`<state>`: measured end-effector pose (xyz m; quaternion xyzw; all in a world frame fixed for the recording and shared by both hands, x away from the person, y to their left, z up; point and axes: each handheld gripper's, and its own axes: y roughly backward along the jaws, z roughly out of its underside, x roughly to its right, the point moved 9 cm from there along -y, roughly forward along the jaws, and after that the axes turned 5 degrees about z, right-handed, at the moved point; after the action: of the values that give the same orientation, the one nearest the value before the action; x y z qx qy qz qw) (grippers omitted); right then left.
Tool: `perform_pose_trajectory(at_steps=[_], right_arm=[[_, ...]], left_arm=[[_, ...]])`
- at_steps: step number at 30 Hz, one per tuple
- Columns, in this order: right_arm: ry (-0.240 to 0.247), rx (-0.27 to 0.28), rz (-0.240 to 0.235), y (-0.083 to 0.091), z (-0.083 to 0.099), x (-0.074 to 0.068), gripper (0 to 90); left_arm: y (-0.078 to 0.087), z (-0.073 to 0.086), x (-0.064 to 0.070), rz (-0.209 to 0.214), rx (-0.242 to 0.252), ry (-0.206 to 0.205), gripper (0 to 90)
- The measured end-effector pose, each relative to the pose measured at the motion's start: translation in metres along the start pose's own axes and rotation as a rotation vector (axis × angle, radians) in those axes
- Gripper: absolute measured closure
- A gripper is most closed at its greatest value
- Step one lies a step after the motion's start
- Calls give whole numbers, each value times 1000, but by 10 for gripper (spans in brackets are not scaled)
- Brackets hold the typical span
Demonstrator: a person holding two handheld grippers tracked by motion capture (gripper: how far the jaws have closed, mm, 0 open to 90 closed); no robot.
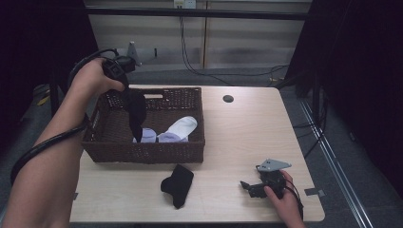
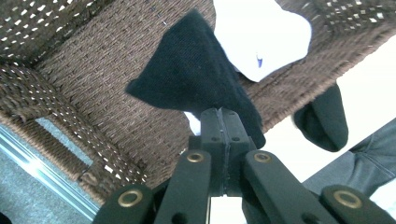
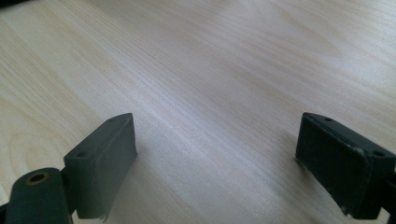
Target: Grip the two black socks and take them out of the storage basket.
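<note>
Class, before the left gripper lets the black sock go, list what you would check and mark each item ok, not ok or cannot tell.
1. Left gripper shut on hanging black sock: ok.
2. Sock hangs over brown woven wicker basket: ok.
3. Sock's tip touching the white socks inside: cannot tell.
4. Right gripper open, apart from basket: ok.
5. Second black sock in basket: not ok, lies on light wooden table.

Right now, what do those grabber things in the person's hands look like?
Both are black. The left gripper has two flat jaws on hinged bars with brass-coloured rivets, and a thick black cable trails along the bare forearm. The right gripper has blocky dark jaws and a grey three-cornered plate on top. No sleeves show.
</note>
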<state>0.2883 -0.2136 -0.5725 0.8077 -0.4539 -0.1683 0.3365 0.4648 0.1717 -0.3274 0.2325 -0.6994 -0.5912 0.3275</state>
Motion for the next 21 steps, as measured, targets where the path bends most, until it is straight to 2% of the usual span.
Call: perform_pose_trajectory(at_steps=[3, 7, 9, 11, 14, 16, 19, 21], right_arm=[[0, 0, 0, 0, 0, 0, 116], [-2, -2, -1, 0, 0, 0, 116], [1, -4, -1, 0, 0, 0, 116], [1, -4, -1, 0, 0, 0, 116], [2, -4, -1, 0, 0, 0, 116], [1, -4, -2, 0, 0, 0, 116], [1, -4, -1, 0, 0, 0, 116], [0, -5, -1, 0, 1, 0, 116]], left_arm=[[15, 1, 9, -12, 5, -26, 900], [33, 2, 27, 12, 27, -65, 900], [41, 3, 37, 6, 33, -82, 900], [50, 5, 49, 20, 35, -117, 900], [57, 9, 62, 14, 36, -144, 900], [60, 12, 73, 31, 39, -170, 900], [63, 18, 89, 25, 21, -203, 900], [66, 21, 103, 47, 35, -232, 900]])
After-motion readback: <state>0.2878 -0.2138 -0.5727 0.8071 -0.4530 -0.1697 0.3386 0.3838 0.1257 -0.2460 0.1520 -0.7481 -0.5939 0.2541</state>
